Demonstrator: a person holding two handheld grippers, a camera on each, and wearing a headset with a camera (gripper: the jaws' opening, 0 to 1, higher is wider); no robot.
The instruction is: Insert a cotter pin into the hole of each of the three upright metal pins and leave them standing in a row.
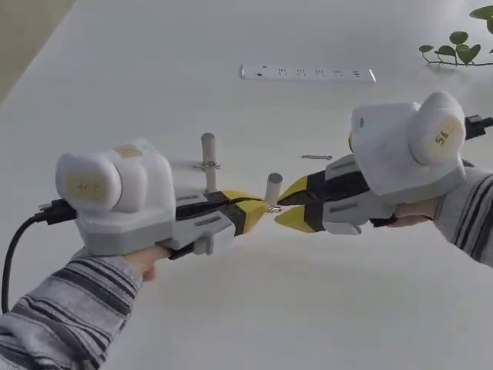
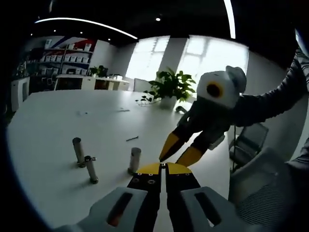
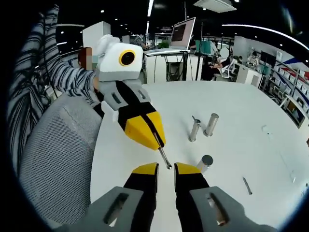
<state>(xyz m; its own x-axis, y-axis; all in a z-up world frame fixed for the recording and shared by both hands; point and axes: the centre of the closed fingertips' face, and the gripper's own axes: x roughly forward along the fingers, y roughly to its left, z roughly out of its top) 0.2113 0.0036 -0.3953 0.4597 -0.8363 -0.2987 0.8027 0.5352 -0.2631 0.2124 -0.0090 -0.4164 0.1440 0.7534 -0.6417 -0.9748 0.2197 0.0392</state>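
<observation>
Three upright metal pins stand on the white table. The near pin is bare and stands just behind the meeting jaw tips. A far pin has a cotter pin through it. In the left gripper view the third pin stands behind that one. My left gripper is shut on a thin cotter pin that sticks out of its tips. My right gripper is open, and the pin's free end reaches the gap between its jaws.
A loose cotter pin lies on the table to the right of the upright pins. A white power strip lies further back, and a plant is at the far right corner. An office chair stands beside the table.
</observation>
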